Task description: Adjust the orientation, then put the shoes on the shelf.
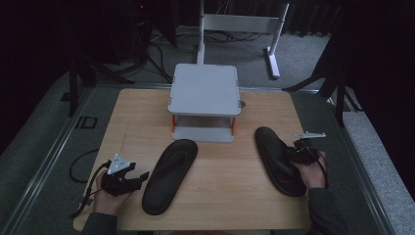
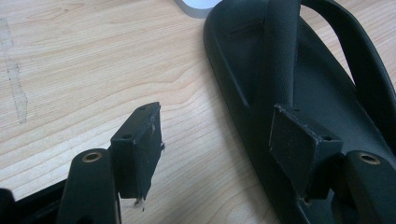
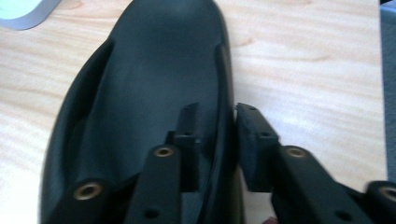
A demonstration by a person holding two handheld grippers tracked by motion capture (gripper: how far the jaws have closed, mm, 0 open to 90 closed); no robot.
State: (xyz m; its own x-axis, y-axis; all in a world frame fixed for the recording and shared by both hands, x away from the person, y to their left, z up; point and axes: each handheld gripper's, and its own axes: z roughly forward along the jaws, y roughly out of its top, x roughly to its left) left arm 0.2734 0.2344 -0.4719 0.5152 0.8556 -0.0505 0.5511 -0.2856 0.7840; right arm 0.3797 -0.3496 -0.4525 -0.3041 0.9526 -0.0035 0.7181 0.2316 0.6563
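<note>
Two black slippers lie on the wooden table (image 1: 137, 122). The left slipper (image 1: 171, 174) runs slantwise near the front, and its strap and sole fill the right half of the left gripper view (image 2: 327, 93). My left gripper (image 1: 142, 175) rests just left of it, open (image 2: 219, 140). One pad is over bare wood, the other over the slipper's edge, and neither presses. The right slipper (image 1: 276, 159) lies at the right. My right gripper (image 1: 293, 154) straddles its right rim (image 3: 219, 126), one pad inside the slipper (image 3: 149, 93) and one outside, clamped on the wall.
A grey two-tier stand (image 1: 205, 90) with orange posts sits at the back middle of the table; its corner shows in the gripper views (image 2: 196, 7) (image 3: 23, 11). Cables and a white frame (image 1: 240, 22) lie on the floor beyond. The table's right edge (image 1: 301, 147) is close to my right gripper.
</note>
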